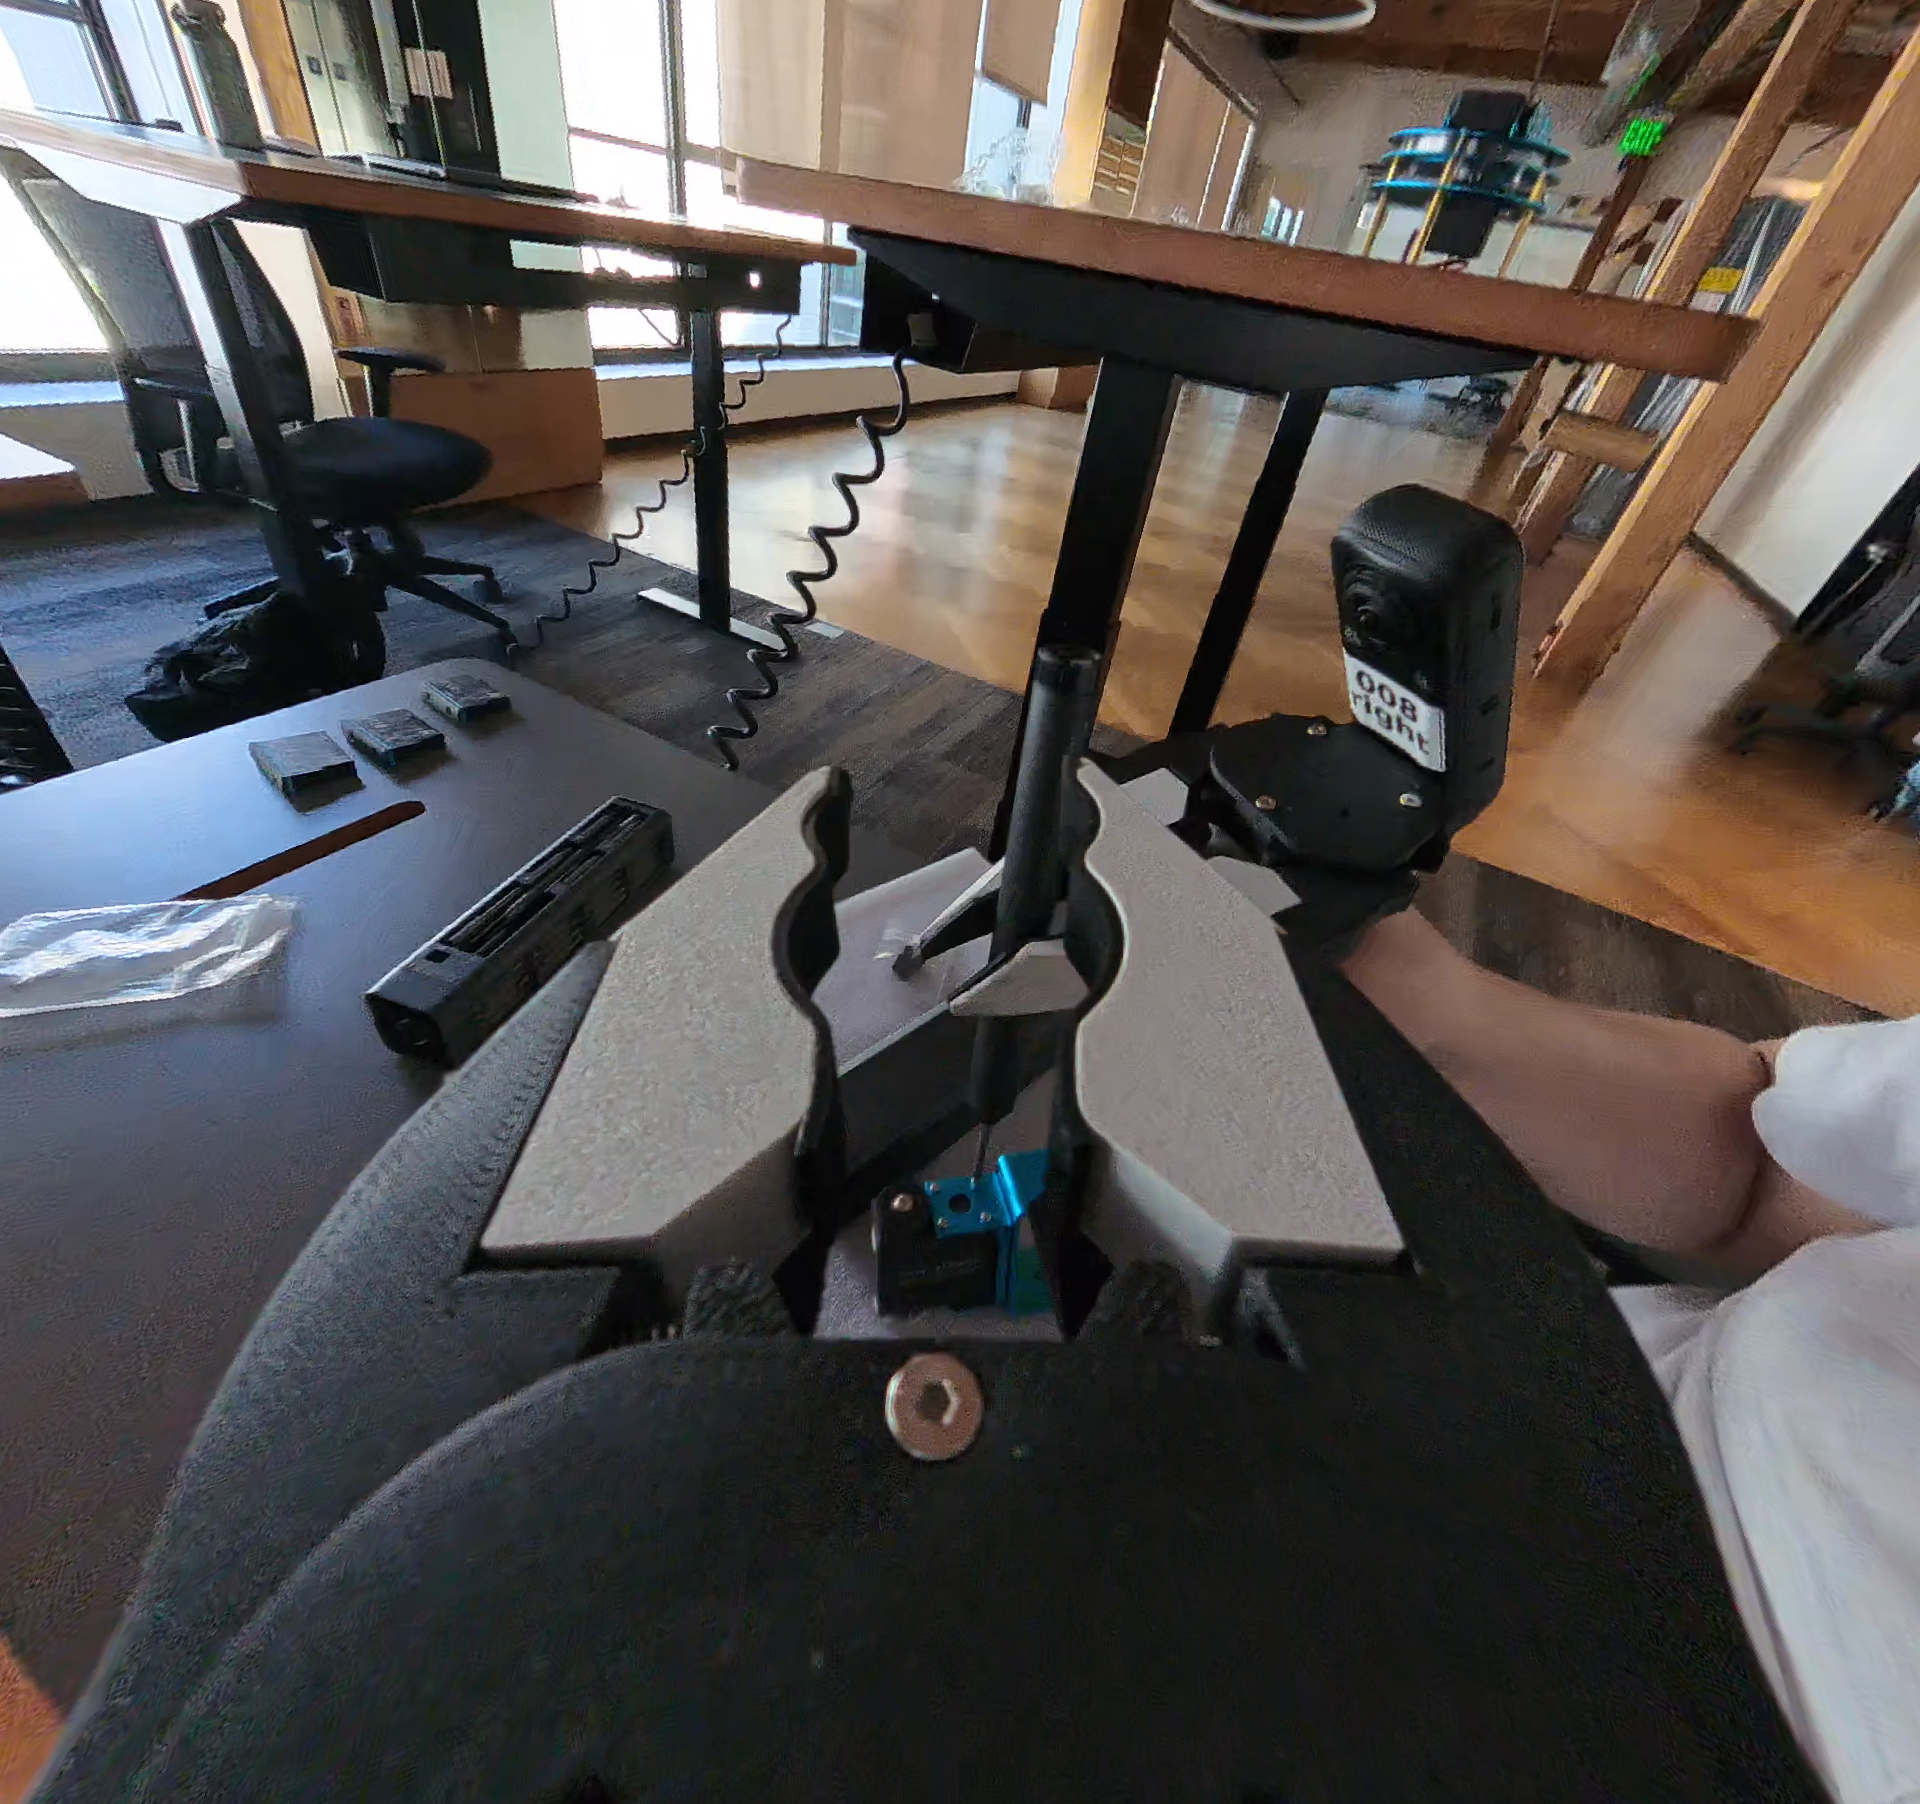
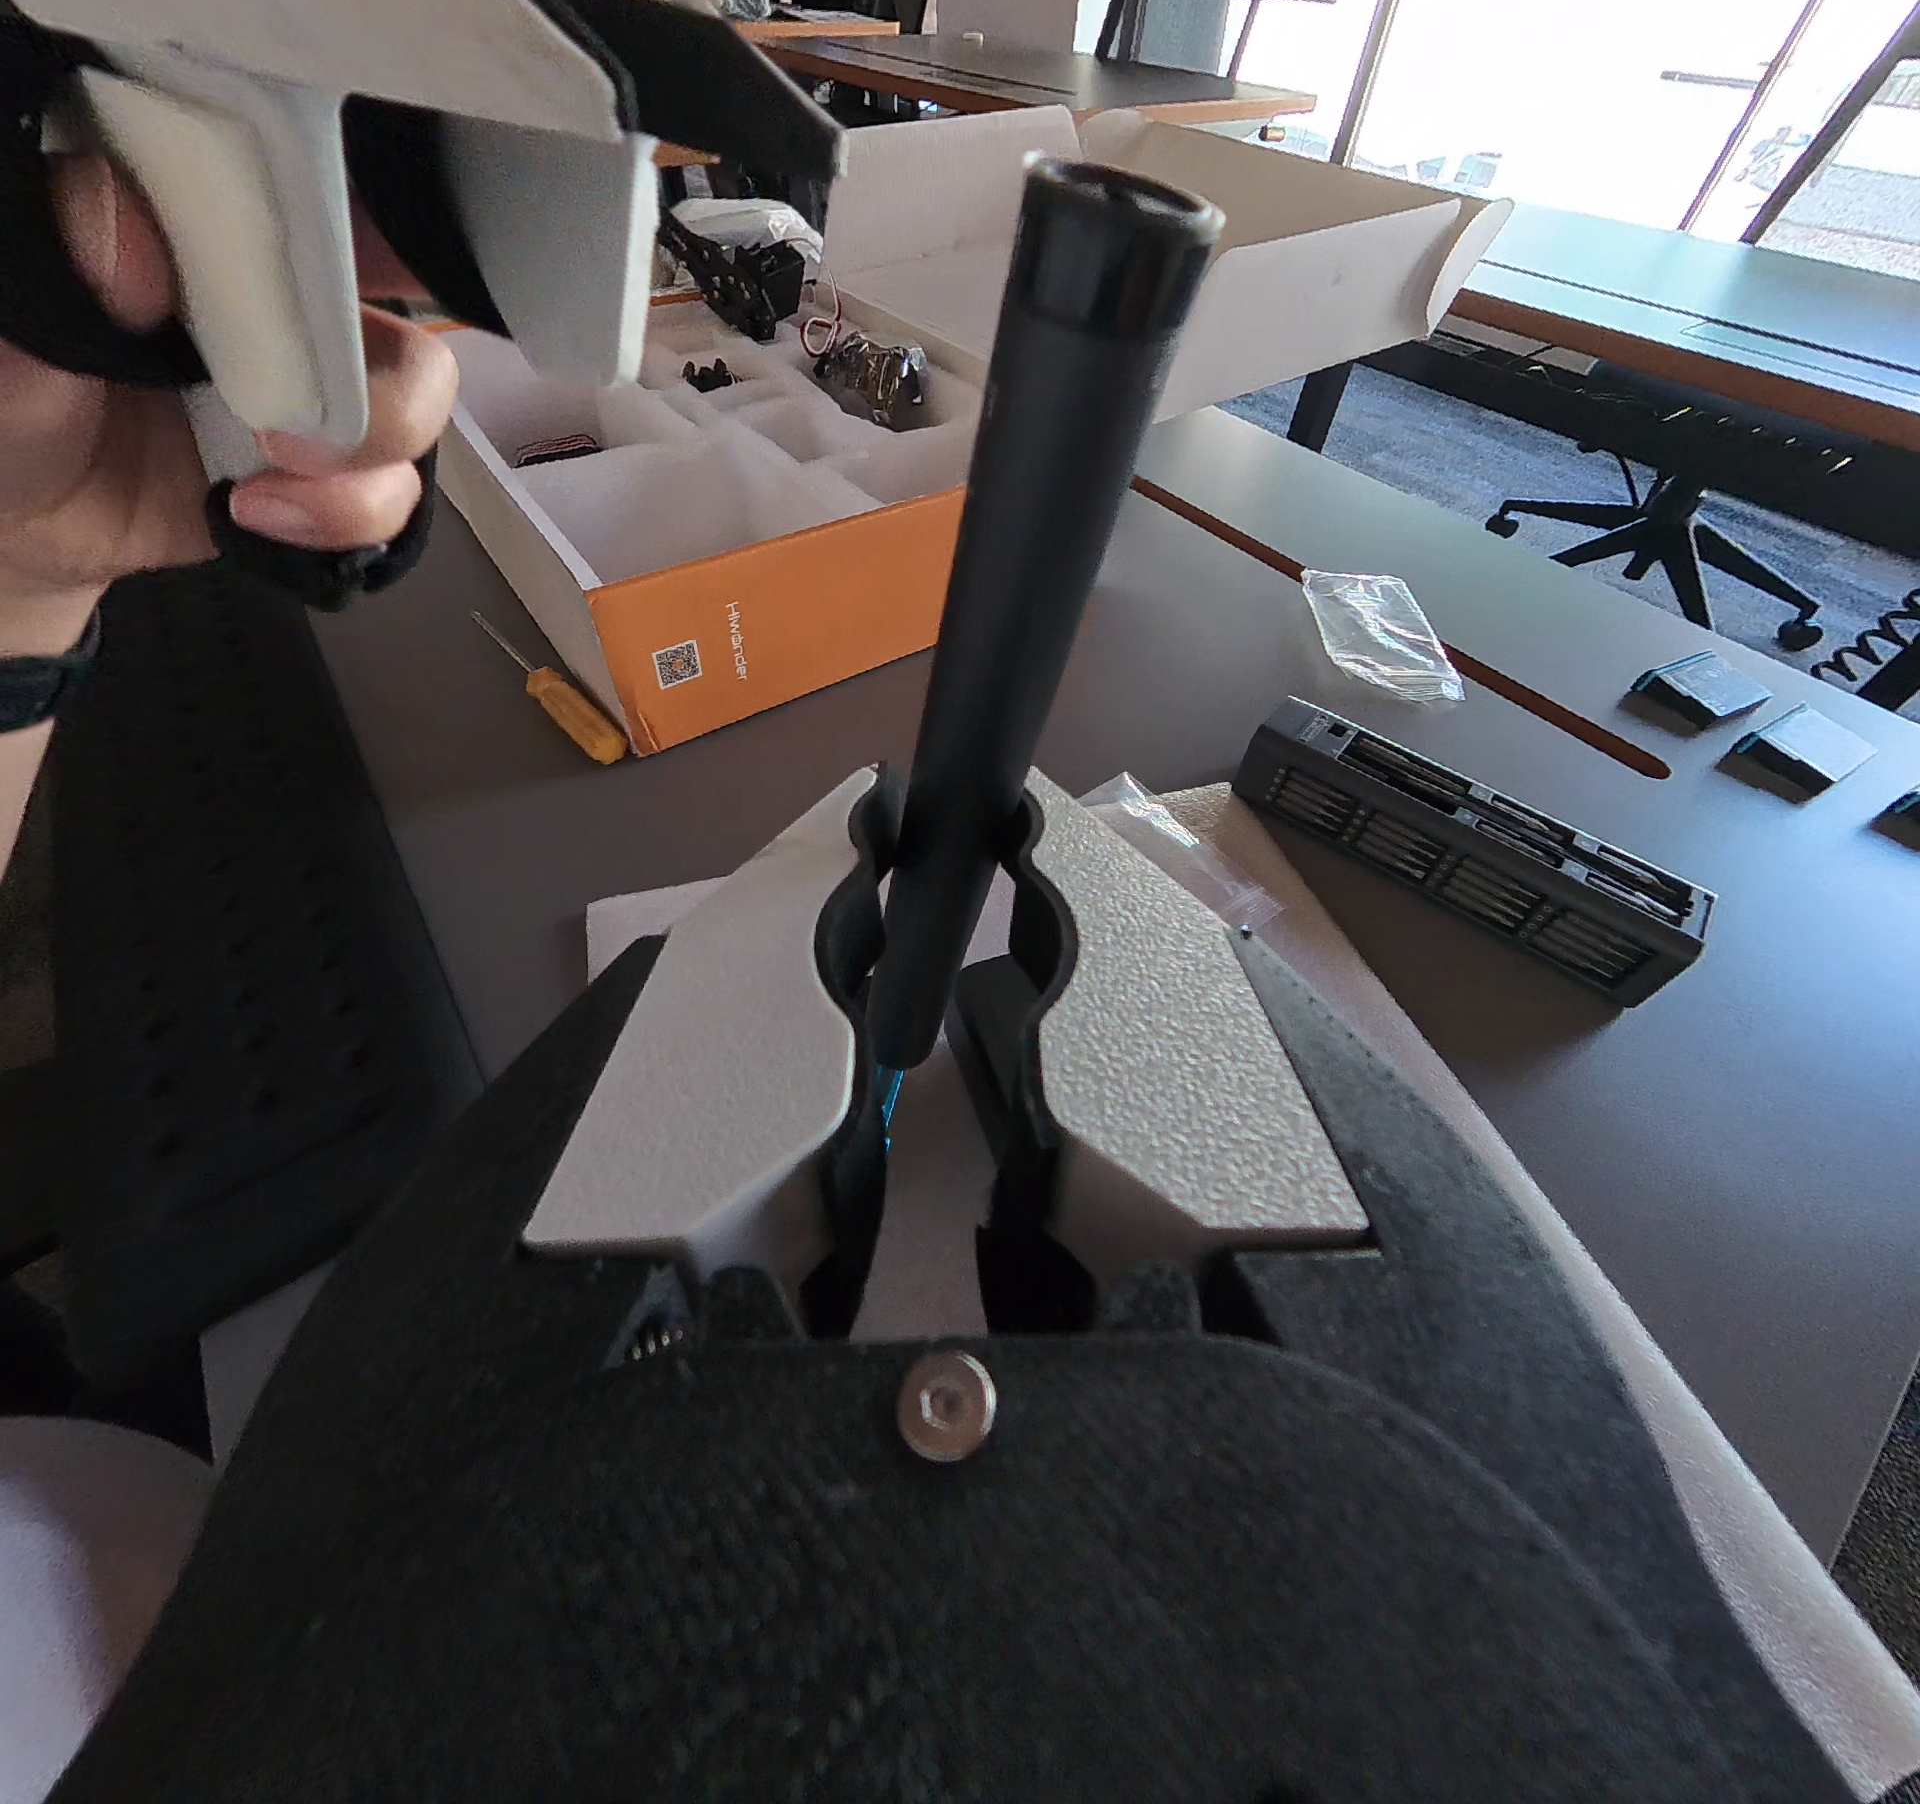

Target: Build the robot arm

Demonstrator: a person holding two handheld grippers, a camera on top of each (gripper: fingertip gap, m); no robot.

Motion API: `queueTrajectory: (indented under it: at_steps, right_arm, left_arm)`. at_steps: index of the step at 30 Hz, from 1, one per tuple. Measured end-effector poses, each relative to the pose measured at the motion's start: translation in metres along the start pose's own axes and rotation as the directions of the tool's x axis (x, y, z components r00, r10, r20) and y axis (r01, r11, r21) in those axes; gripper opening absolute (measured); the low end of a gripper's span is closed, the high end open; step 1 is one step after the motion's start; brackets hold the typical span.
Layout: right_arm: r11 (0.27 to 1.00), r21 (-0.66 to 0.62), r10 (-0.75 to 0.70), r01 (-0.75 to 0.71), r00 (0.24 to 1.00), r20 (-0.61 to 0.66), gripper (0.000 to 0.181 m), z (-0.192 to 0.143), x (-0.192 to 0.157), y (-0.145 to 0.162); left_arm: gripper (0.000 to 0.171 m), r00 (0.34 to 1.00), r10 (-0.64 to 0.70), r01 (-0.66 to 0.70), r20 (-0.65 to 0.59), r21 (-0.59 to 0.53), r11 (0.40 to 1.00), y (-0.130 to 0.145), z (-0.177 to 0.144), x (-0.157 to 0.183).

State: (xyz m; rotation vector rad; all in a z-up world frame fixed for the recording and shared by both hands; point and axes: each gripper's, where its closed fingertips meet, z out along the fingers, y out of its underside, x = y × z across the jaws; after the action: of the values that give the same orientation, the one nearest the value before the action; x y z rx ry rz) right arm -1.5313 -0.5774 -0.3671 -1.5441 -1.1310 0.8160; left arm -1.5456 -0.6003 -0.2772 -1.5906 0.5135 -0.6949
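Note:
My left gripper [image 1: 951, 923] is shut on a small black servo with a blue metal bracket [image 1: 971, 1219], held deep between its grey fingers [image 1: 675, 1048] above the dark table [image 1: 208, 1183]. My right gripper [image 2: 945, 871] is shut on a black screwdriver [image 2: 1039, 559], which stands nearly upright. In the left wrist view the screwdriver [image 1: 1039, 819] comes down between my left fingers and its thin bit touches the top of the blue bracket. The right gripper [image 1: 1018, 965] shows there from the side. In the right wrist view only a blue sliver of the bracket [image 2: 888, 1089] shows under the handle.
A black bit case [image 2: 1475, 861] lies open on the table to the right, with a clear plastic bag [image 2: 1382, 632] and small dark blocks [image 2: 1797, 746] beyond. An orange and white box [image 2: 779, 611] with foam compartments stands behind, with a yellow screwdriver [image 2: 566, 700] beside it. Desks and office chairs stand around. Some 10 cm of space lies between my two pairs of fingers. The black bit case [image 2: 1475, 861] is about 25 cm from my right fingertips and 30 cm from my left. My left wrist view [image 1: 580, 895] looks at it from another angle.

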Motion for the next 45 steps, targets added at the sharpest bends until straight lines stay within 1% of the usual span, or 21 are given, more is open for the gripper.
queueTrajectory:
  at_steps: [1,3,4,5,7,9,11,12,13,15,17,18,20,21,23,24,27,30,35,39,45]
  right_arm:
    - [1.000,0.004,0.000,0.000,1.000,-0.001,0.019,0.000,0.000,0.000]
    - [1.000,0.011,0.000,0.000,1.000,-0.004,0.019,0.000,0.000,0.000]
    - [1.000,0.014,-0.002,0.002,1.000,-0.004,0.019,0.000,-0.001,-0.001]
    - [1.000,0.016,-0.006,0.006,1.000,-0.002,0.019,0.000,-0.002,-0.001]
    - [1.000,0.014,-0.023,0.024,1.000,-0.007,0.019,0.000,-0.003,-0.001]
    - [0.999,0.010,-0.047,0.047,0.999,-0.006,0.019,0.001,-0.005,-0.001]
    - [0.997,-0.002,-0.075,0.075,0.997,-0.007,0.019,0.001,-0.008,-0.002]
    - [0.996,-0.010,-0.093,0.093,0.996,-0.006,0.020,0.001,-0.008,-0.002]
    - [0.994,-0.012,-0.109,0.109,0.994,0.006,0.020,0.001,-0.009,-0.002]
    - [0.984,-0.009,-0.174,0.176,0.979,0.104,0.022,0.001,-0.017,-0.001]
    - [0.970,0.015,-0.238,0.241,0.947,0.215,0.034,0.002,-0.021,-0.001]
    - [0.970,0.026,-0.238,0.241,0.931,0.277,0.037,0.003,-0.023,-0.002]
    - [0.975,0.042,-0.218,0.219,0.902,0.372,0.037,0.002,-0.025,-0.006]
    - [0.975,0.036,-0.213,0.218,0.889,0.406,0.035,0.002,-0.025,-0.007]
    - [0.970,0.021,-0.222,0.241,0.854,0.470,0.023,-0.002,-0.026,-0.004]
    - [0.969,0.030,-0.228,0.246,0.835,0.500,0.022,-0.004,-0.028,-0.004]
    - [0.976,0.010,-0.189,0.217,0.824,0.534,0.020,-0.003,-0.029,-0.004]
    - [0.979,-0.029,-0.155,0.200,0.836,0.527,0.019,-0.003,-0.029,-0.003]
    - [0.987,-0.055,-0.110,0.152,0.883,0.456,0.018,-0.004,-0.028,-0.002]
    - [0.991,-0.057,-0.087,0.118,0.919,0.384,0.018,-0.005,-0.027,-0.002]
    - [0.997,-0.054,-0.047,0.063,0.965,0.260,0.018,-0.004,-0.025,-0.002]
  left_arm:
    - [0.042,1.000,0.004,-0.004,0.010,0.002,1.000,0.002,0.006,0.002]
    - [0.048,0.998,0.065,-0.064,0.024,-0.034,0.997,0.009,0.025,0.012]
    - [0.051,0.995,0.097,-0.097,0.007,-0.060,0.994,0.013,0.034,0.019]
    - [0.050,0.994,0.109,-0.109,-0.007,-0.065,0.992,0.012,0.042,0.025]
    - [0.043,0.992,0.127,-0.129,-0.024,-0.071,0.989,0.008,0.052,0.031]
    - [0.038,0.986,0.165,-0.166,-0.021,-0.110,0.980,0.011,0.058,0.031]
    - [0.026,0.982,0.182,-0.188,-0.054,-0.144,0.972,0.018,0.063,0.034]
    - [0.017,0.980,0.196,-0.200,-0.042,-0.146,0.969,0.018,0.063,0.031]
    - [0.017,0.979,0.198,-0.204,-0.055,-0.146,0.968,0.018,0.062,0.031]
    - [0.017,0.983,0.156,-0.168,-0.093,-0.145,0.975,0.018,0.058,0.033]
    - [0.017,0.986,0.135,-0.149,-0.101,-0.147,0.978,0.017,0.054,0.028]
    - [0.017,0.985,0.123,-0.140,-0.117,-0.154,0.978,0.018,0.053,0.027]
    - [0.017,0.976,0.120,-0.151,-0.180,-0.166,0.975,0.018,0.053,0.030]
    - [0.017,0.975,0.116,-0.151,-0.191,-0.178,0.972,0.018,0.053,0.028]
    - [0.017,0.963,0.125,-0.174,-0.239,-0.198,0.965,0.019,0.053,0.030]
    - [0.017,0.954,0.133,-0.190,-0.267,-0.202,0.961,0.020,0.052,0.032]
    - [0.017,0.942,0.116,-0.188,-0.315,-0.212,0.959,0.020,0.050,0.032]
    - [0.017,0.932,0.093,-0.176,-0.350,-0.213,0.961,0.020,0.048,0.032]
    - [0.017,0.908,0.092,-0.196,-0.410,-0.219,0.956,0.021,0.047,0.038]
    - [0.017,0.876,0.088,-0.219,-0.475,-0.228,0.949,0.022,0.047,0.042]
    - [0.016,0.805,0.083,-0.264,-0.587,-0.229,0.937,0.023,0.044,0.047]
